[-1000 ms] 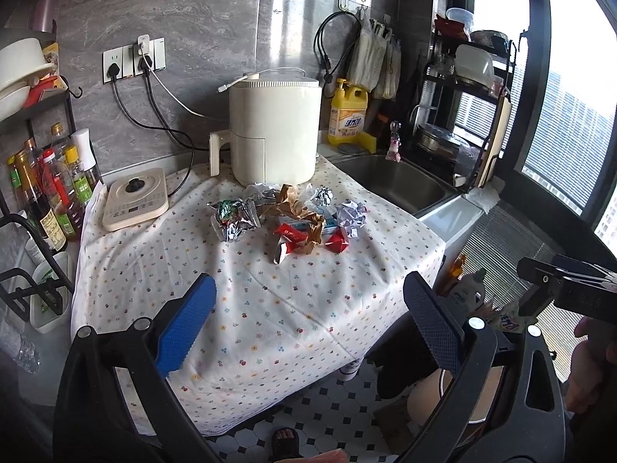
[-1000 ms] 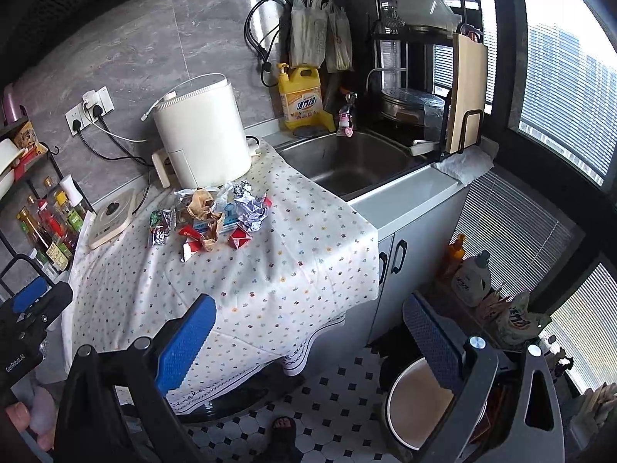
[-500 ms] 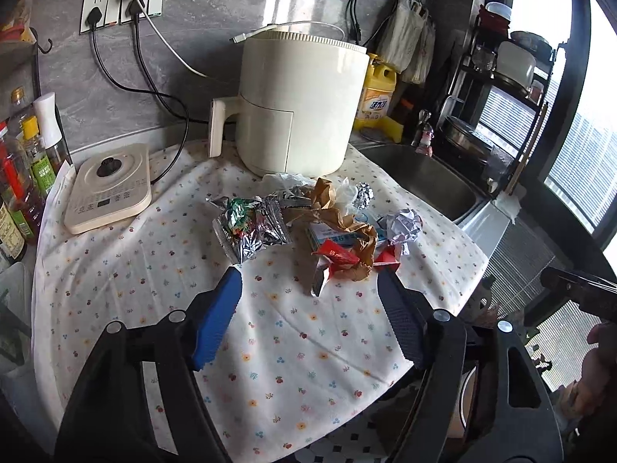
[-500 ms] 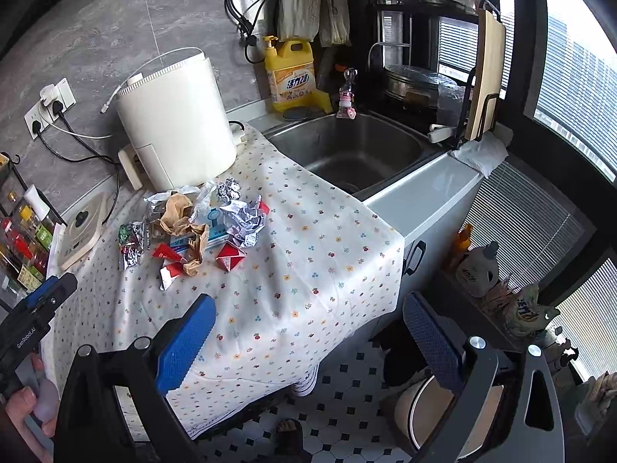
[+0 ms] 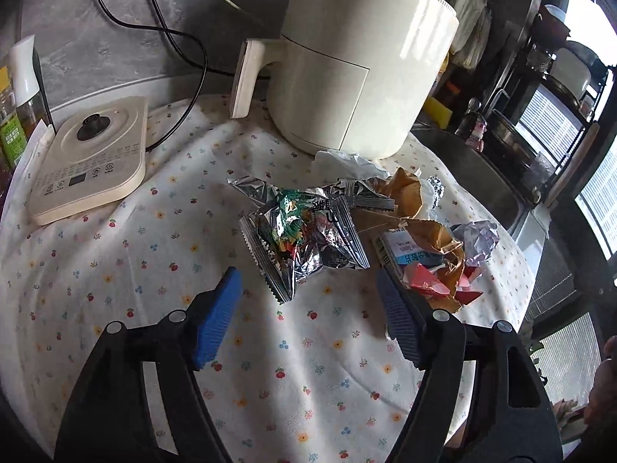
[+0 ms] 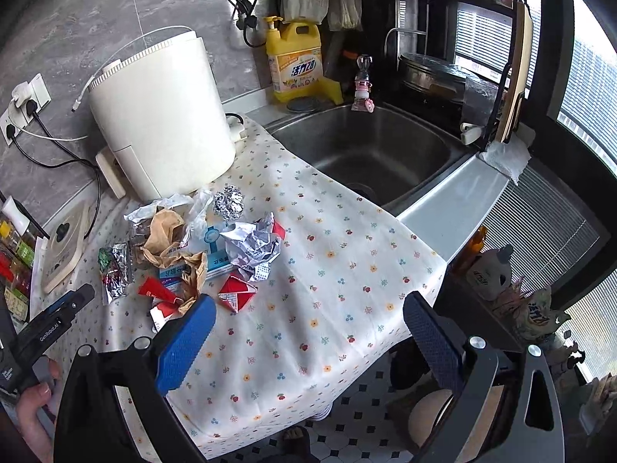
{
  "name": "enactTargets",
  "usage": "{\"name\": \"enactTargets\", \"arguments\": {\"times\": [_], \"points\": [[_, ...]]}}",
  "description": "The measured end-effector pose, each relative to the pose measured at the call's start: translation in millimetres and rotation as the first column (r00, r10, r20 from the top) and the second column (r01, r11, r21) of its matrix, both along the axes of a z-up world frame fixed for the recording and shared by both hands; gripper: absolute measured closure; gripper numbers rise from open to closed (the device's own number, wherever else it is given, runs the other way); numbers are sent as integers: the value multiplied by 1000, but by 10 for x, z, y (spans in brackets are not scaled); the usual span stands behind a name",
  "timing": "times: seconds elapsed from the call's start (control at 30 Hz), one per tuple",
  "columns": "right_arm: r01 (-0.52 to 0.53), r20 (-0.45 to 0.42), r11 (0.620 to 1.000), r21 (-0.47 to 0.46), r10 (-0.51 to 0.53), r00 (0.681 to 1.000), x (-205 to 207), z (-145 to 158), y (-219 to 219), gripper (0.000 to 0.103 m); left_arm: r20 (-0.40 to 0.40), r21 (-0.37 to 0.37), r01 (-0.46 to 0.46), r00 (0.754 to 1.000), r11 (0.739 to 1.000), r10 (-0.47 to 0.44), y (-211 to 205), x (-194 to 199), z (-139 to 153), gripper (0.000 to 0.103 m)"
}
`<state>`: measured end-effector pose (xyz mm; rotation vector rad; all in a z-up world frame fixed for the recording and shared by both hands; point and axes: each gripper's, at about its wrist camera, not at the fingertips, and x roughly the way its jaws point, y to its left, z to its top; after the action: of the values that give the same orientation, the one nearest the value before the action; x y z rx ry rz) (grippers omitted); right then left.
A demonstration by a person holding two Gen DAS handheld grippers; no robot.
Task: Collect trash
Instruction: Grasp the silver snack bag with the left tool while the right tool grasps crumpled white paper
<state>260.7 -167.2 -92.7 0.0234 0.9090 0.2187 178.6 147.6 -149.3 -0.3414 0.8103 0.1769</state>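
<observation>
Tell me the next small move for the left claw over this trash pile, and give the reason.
Probably ease the left claw forward and down over the foil snack wrapper, then close. The jaws are opening with nothing between them, the wrapper lies just ahead on the flowered cloth, nearest of the pile, with clear cloth on its left side. The right claw is open and empty.

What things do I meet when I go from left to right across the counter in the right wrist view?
Wall sockets → white cooker → yellow soap bottle → sink → cutting board.
</observation>
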Motion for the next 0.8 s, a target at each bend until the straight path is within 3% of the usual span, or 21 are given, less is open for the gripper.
{"name": "enactTargets", "arguments": {"times": [0.17,0.23,0.33,0.37,0.5,0.8], "points": [[-30,-16,999,14,30,999,181,-95,167,8,-41,-25,0,999,1000,-1,112,175,-181,26],[-44,-41,999,26,45,998,266,-153,237,9,-56,-38,6,998,999,-8,153,222,-244,32],[-58,-72,998,34,61,996,393,-245,331,18,-85,-51,10,996,999,-15,188,269,-319,63],[-62,-82,998,34,64,995,436,-280,363,19,-93,-59,12,995,998,-17,199,275,-340,79],[-60,-118,996,59,66,991,597,-381,460,23,-77,-59,16,997,998,-21,231,227,-324,92],[-59,-148,998,36,64,987,948,-605,665,14,8,-45,-24,1000,999,25,396,-130,-30,94]]}}
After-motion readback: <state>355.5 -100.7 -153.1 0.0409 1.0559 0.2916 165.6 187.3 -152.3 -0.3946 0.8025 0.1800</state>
